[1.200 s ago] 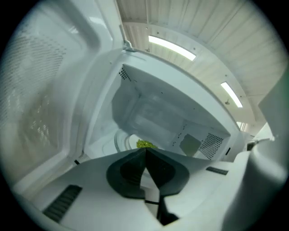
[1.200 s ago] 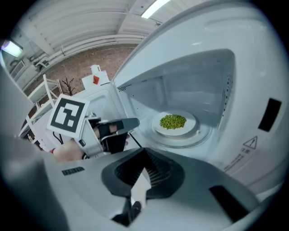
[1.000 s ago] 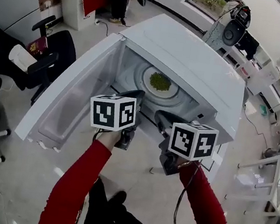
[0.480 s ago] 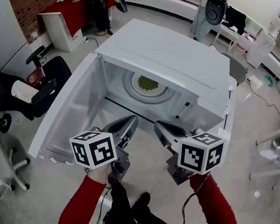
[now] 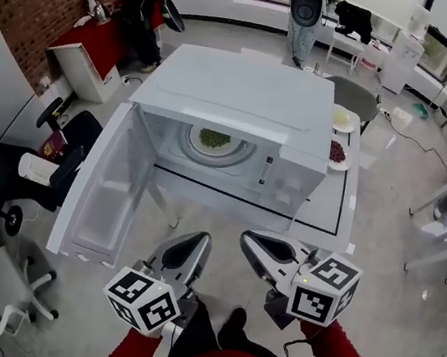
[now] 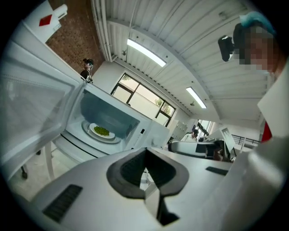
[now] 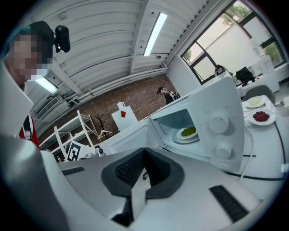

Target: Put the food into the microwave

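Closest in, the left hand-held gripper (image 5: 199,240) has its jaws pressed together with nothing between them, and the right hand-held gripper (image 5: 250,238) just beside it looks the same: pads meeting, empty. Both sit well short of the microwave (image 5: 236,92), in front of its open mouth, touching nothing.

The marker cubes (image 5: 145,301) on them carry only black-and-white square patterns, no letters to read.

On to the microwave: the door (image 5: 112,190) hangs wide open to the left of the cavity. Inside, dead centre on the turntable (image 5: 228,158), sits the plate of green food (image 5: 214,139), flat and settled. So the main job reads as done for that dish: food is in. What looks left is swinging that door shut, if that counts here.

To the right of the microwave, on the counter (image 5: 329,210), two more dishes wait outside: a plate of red food (image 5: 338,152) and, just behind it, a pale yellowish plate (image 5: 342,117). Whether they are meant to go in too, I can't tell from the task.

Writing: the front panel with its two knobs (image 7: 220,122) shows no brand or label I can make out, and nothing farther back in the room is legible
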Demonstrator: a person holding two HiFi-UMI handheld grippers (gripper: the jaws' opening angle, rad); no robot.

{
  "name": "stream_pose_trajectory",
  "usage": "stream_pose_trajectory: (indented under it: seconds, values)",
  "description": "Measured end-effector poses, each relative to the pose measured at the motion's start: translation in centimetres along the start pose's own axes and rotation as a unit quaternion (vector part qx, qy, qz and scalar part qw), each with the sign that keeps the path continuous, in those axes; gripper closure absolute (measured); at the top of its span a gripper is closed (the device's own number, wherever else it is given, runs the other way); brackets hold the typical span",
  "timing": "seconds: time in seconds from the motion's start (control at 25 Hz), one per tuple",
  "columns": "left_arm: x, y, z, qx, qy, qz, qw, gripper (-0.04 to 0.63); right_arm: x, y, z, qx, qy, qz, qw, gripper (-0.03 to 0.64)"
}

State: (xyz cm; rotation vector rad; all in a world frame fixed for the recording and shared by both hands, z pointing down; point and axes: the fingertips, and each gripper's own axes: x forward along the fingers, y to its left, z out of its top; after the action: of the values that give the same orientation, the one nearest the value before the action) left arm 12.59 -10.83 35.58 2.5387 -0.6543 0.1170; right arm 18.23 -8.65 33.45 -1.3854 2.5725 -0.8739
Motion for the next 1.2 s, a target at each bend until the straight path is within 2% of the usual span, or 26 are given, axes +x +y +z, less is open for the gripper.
stream_pose_trajectory:
  seconds: [0.2, 0.44, 0.68, 0.88, 1.2]
  values:
    - [-2.6, -1.9, -1.0, 0.039, -0.008, 0.021, 0.999, 0.586, -3.5, 1.3, -1.2, -0.017, -0.031, -0.009, 0.999, 0.603]
    - [-4.0, -4.0, -2.1, 0.085, -0.014, 0.028, 0.9959, 0.586, -6.7, 1.7, -2.6, -0.023, -0.059, -0.017, 0.998, 0.603]
    - [-4.1, -5.9, -2.7, 0.086, -0.022, 0.025, 0.9957, 0.586, -8.2, 1.9, -3.5, -0.082, -0.048, -0.037, 0.995, 0.603]
    - [-4.2, -7.3, -2.5, 0.113, -0.029, 0.024, 0.9929, 0.586, -9.1, 1.7, -4.0, -0.09, -0.051, -0.059, 0.993, 0.603]
    - [-4.4, -8.4, -2.9, 0.101, -0.037, 0.019, 0.994, 0.586, -10.7, 1.4, -4.0, -0.102, -0.064, -0.079, 0.99, 0.603]
